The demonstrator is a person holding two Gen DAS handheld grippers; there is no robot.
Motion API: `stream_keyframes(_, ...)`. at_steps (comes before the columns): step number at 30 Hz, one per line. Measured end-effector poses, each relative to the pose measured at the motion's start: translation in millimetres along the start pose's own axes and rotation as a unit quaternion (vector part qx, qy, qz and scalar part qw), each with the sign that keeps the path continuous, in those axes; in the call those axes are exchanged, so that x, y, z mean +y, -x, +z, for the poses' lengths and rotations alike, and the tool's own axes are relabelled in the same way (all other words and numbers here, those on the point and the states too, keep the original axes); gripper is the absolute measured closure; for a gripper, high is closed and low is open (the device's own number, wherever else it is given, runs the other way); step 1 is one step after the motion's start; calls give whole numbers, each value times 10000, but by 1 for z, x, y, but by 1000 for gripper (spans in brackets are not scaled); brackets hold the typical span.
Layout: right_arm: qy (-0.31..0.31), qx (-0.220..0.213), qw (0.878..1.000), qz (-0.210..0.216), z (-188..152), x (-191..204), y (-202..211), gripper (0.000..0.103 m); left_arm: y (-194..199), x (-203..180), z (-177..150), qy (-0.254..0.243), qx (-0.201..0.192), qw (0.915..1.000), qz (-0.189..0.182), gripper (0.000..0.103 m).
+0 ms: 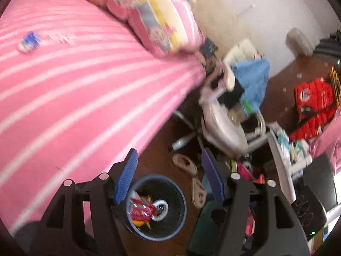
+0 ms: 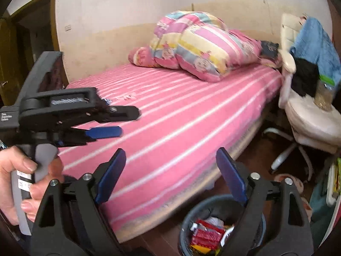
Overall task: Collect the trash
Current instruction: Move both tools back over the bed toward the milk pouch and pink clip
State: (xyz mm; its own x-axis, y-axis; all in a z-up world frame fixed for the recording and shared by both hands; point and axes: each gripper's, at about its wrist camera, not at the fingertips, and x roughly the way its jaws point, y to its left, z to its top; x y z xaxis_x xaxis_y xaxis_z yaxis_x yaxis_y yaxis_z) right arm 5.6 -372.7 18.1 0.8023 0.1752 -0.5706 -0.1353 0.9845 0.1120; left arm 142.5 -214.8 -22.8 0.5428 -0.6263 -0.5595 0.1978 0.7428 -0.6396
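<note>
Above the bin, left gripper gapes empty; right gripper likewise spread, holding nothing.

- I can read no word, brand or number anywhere in either view.
- My left gripper carries a small white label on its black body, with a few lines of print too blurred for me to make out.
- Its grey handle, in my left hand, bears two white stickers with dark marks I cannot read.
- The red packs on the floor show a round white emblem and white print, too blurred to read.
- The red wrappers in the trash bin have print I cannot resolve.
</note>
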Motion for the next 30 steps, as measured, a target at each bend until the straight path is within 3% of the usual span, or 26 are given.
stream_keyframes(7, 558, 128, 9982, 163, 45, 59, -38, 11, 71, 52, 45, 263, -721, 9963, 378, 33)
stream_keyframes(13, 527, 248, 9976, 378, 70, 100, -82, 9, 94, 114, 62, 503, -921, 9918, 729, 33)
stream_keyframes(16, 516, 232, 9971, 510, 85, 119, -105, 6, 93, 144, 75, 623, -912, 9902, 854, 33)
stream_keyframes(26, 798, 345, 9956, 359, 118, 177, -194, 5, 60, 209, 120, 551, -777, 9886, 1164, 33)
stream_keyframes(30, 758, 340, 9944, 646, 121, 180, -236, 5, 39, 230, 138, 356, -704, 9870, 1401, 33)
